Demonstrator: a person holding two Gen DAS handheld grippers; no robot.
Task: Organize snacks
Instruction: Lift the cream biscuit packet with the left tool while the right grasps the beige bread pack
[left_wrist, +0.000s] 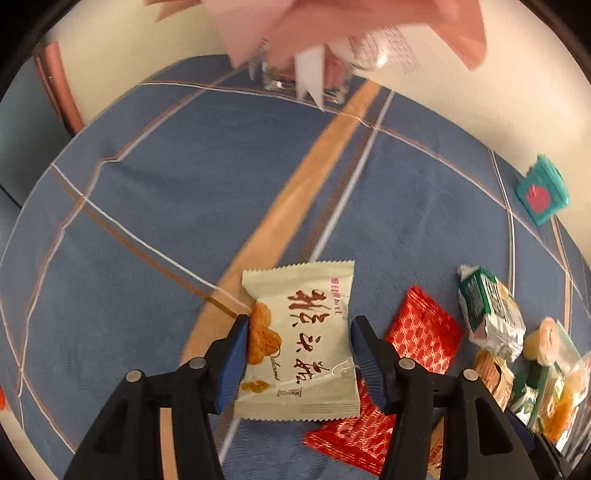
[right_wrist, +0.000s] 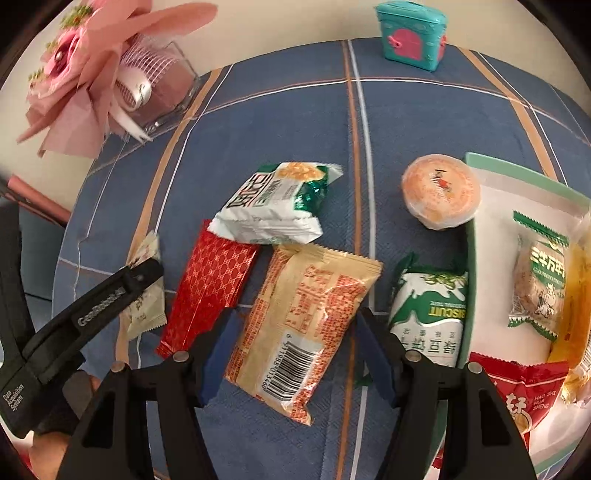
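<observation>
Blue plaid cloth (right_wrist: 295, 122) covers the surface, orange and white stripes across it. Green-rimmed white tray (right_wrist: 491, 173) sits at the right edge, already holding a green-and-clear biscuit pack (right_wrist: 539, 273), a red peanut bag (right_wrist: 524, 391) and something yellow, cut off by the frame. Pink flower bouquet (right_wrist: 85, 74) in a clear holder at the far left corner, teal toy box (right_wrist: 410, 33) at the far edge.

Loose snacks lie mid-surface. Orange-and-tan packet (right_wrist: 299, 325), barcode end toward the camera, lies between the right tongs (right_wrist: 295, 354), long axis roughly along the fingers; jaws look spread, pads beside the edges, contact not clear, so I'd call them released. Cream packet (left_wrist: 299, 339) with red characters and a fried-snack picture lies flat between the left tongs (left_wrist: 297, 354), long axis also along the fingers; pads stand at its two side edges with no squeeze in the wrapper, released, not gripping as far as I can tell. It overlaps a red patterned packet (left_wrist: 421, 332) on its right.

Green-white pack (right_wrist: 273, 206), green biscuit bag (right_wrist: 428, 310) against the tray wall, orange jelly cup (right_wrist: 439, 192) just beside the tray's far left corner.

Tray lies to the right of both tongs; right hand is nearer
</observation>
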